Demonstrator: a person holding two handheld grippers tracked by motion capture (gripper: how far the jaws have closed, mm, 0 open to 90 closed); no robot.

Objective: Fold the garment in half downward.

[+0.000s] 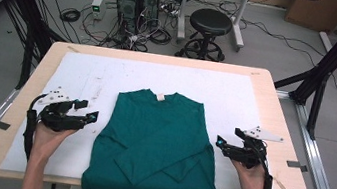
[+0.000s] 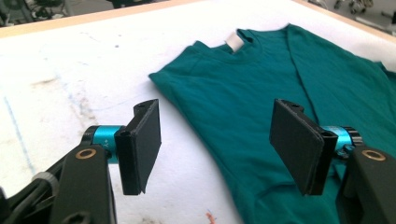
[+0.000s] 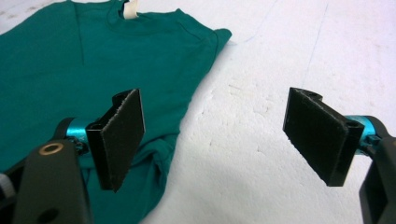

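High view: the green shirt (image 1: pixel 156 143) lies mid-table, sleeves folded in, left gripper (image 1: pixel 93 115) and right gripper (image 1: pixel 221 143) flanking it. Left gripper view: jaws apart, empty, above the shirt's (image 2: pixel 261 93) edge. Right gripper view: jaws apart, empty, beside the shirt (image 3: pixel 70 70).

Wood table (image 1: pixel 274 115) carries white sheet (image 1: pixel 83 76); green shirt (image 1: pixel 157 138) lies flat on sheet, hem at table's near edge.

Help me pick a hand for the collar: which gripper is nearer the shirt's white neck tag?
Left, slightly. The left gripper hovers off the shirt's left edge, below the white neck tag; the right gripper sits lower, off the right edge.
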